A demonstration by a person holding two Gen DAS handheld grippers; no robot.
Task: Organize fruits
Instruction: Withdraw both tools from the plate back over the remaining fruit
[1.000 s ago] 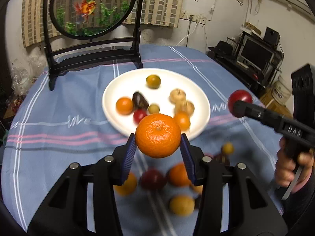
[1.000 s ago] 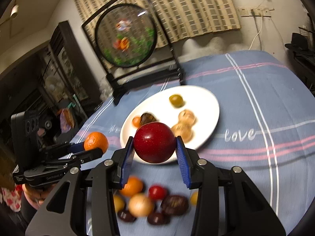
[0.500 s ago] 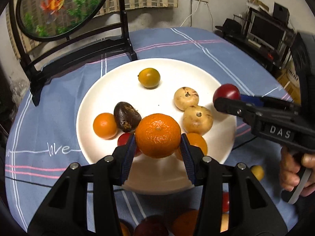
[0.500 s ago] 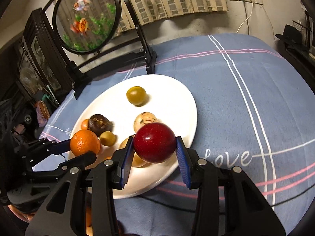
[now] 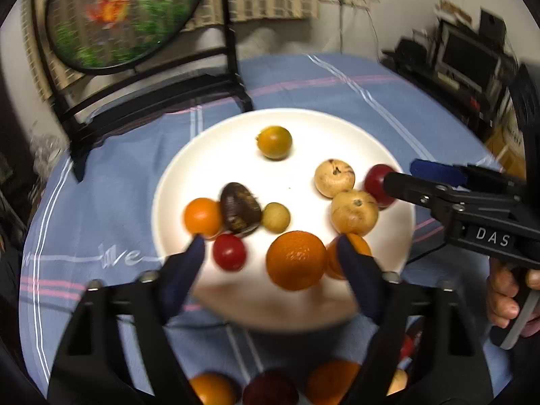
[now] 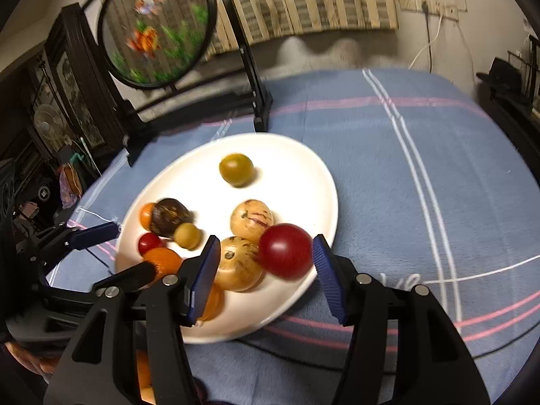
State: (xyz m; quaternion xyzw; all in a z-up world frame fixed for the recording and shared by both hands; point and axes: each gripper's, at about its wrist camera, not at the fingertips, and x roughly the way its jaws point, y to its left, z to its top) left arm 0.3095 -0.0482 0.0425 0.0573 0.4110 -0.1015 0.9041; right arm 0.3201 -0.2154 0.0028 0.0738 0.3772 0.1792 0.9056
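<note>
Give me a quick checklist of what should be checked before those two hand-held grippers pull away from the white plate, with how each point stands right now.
1. Left gripper let go of the large round orange: ok, jaws have just been opening, pads clear of it.
2. Right gripper let go of the dark red round fruit: ok, jaws have just been opening, gaps both sides.
3. Both fruits over the round white plate: ok.
4. Fruits settled and not rolling: cannot tell, picture blurred.
5. Red fruit safely clear of the rim: not ok, it sits near the edge.

Plate (image 5: 216, 168) far half mostly bare; near half fruit-crowded; framed screen (image 5: 135, 33) blocks beyond.
</note>
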